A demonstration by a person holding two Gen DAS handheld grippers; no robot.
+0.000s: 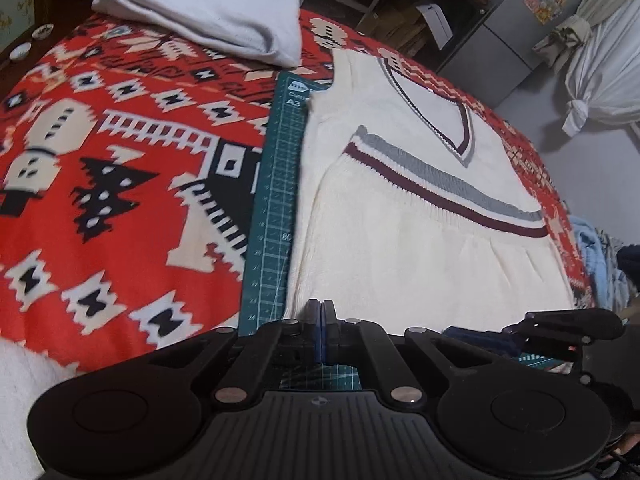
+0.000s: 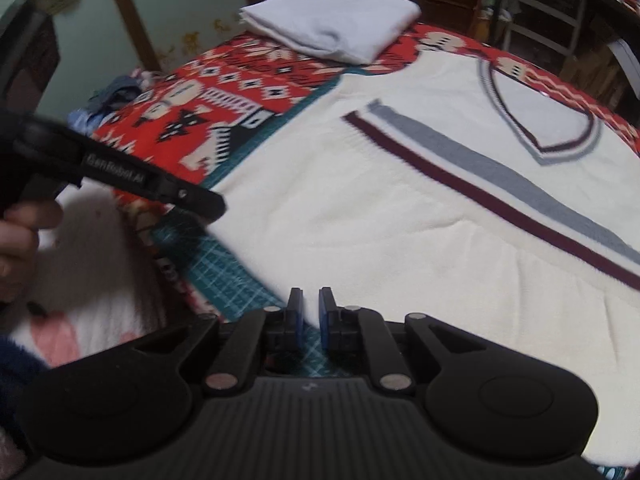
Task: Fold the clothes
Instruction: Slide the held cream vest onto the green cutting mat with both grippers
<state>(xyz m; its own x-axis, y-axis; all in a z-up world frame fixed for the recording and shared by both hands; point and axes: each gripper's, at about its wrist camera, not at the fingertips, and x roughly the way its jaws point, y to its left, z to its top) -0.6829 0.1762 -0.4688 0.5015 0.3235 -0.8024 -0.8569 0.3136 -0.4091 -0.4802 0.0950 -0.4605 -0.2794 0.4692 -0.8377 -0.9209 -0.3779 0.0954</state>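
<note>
Cream knit vest (image 1: 404,216), V-necked with 1 grey and 1 maroon band across the chest, lies spread flat, front up, over a green cutting mat (image 1: 272,208) on a red patterned blanket (image 1: 104,184) covering the surface. Its hem sits at the near edge, its neckline toward the far edge. Green mat shows along the vest's left side and at the near left corner.

Left gripper (image 1: 322,312) sits at the vest's near left hem corner, its 2 blue-padded fingers pressed together; whether any cloth is pinched between them cannot be told. Right gripper (image 2: 310,308) hovers low at the hem's near edge, its fingers a narrow gap apart with nothing between them. In the right wrist view the left gripper (image 2: 212,206) reaches in from the left, a person's hand (image 2: 20,236) wrapped around its handle.

Folded white garment (image 1: 212,8) rests at the blanket's far edge, apart from the vest. Shelves and a sticker-covered fridge (image 1: 520,12) stand behind.
</note>
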